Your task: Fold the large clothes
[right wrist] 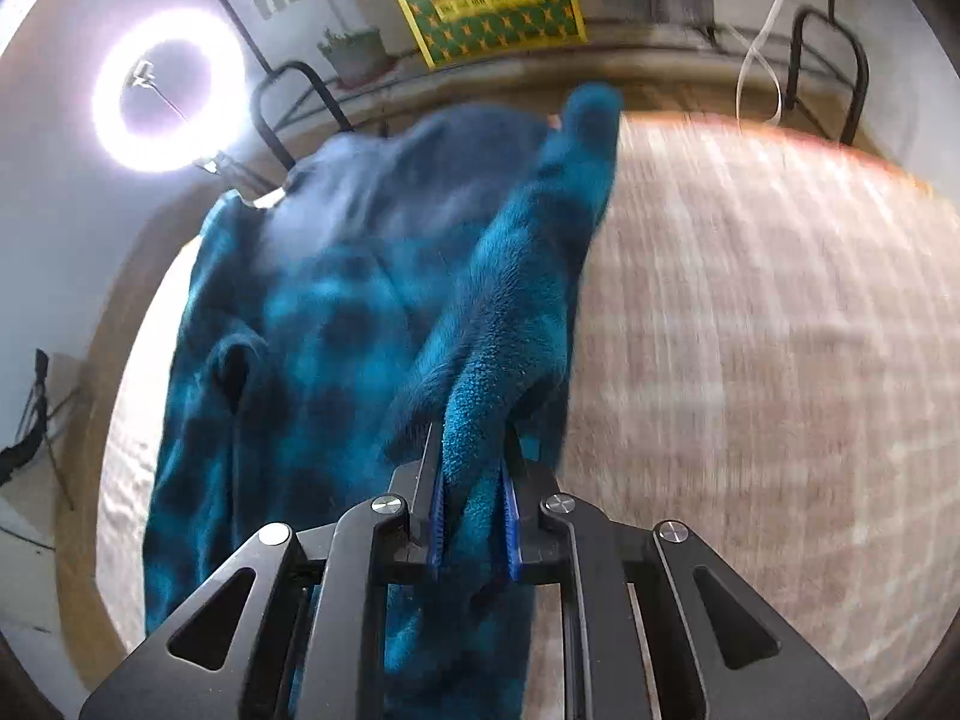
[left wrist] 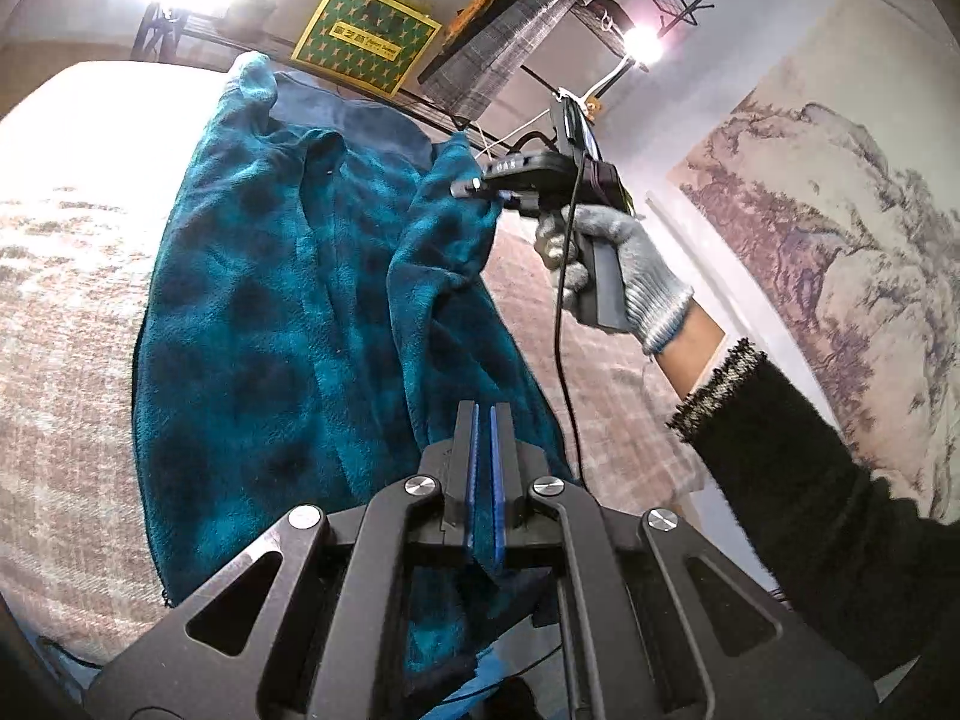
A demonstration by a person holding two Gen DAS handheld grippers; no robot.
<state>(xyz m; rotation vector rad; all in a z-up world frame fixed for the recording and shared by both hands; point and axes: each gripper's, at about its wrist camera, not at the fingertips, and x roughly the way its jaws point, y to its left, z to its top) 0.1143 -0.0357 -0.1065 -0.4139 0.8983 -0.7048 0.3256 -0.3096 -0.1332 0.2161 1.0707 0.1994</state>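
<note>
A large teal and dark plaid fleece garment point(left wrist: 270, 312) with a navy lining lies spread on a mattress with a beige woven cover point(left wrist: 66, 276). My left gripper point(left wrist: 483, 414) is shut on the garment's near edge, with fabric hanging below the pads. My right gripper point(left wrist: 465, 187), held in a grey gloved hand, is shut on the far side edge and lifts it. In the right wrist view the right gripper point(right wrist: 474, 450) clamps a thick fold of the fleece point(right wrist: 516, 312), which rises off the mattress point(right wrist: 750, 330).
A black metal bed rail point(left wrist: 180, 30) runs along the far side. A yellow and green patterned box point(left wrist: 366, 33) and a grey checked cloth point(left wrist: 510, 36) sit behind it. A ring light point(right wrist: 168, 90) glows at the left. A landscape wall hanging point(left wrist: 840, 252) is at the right.
</note>
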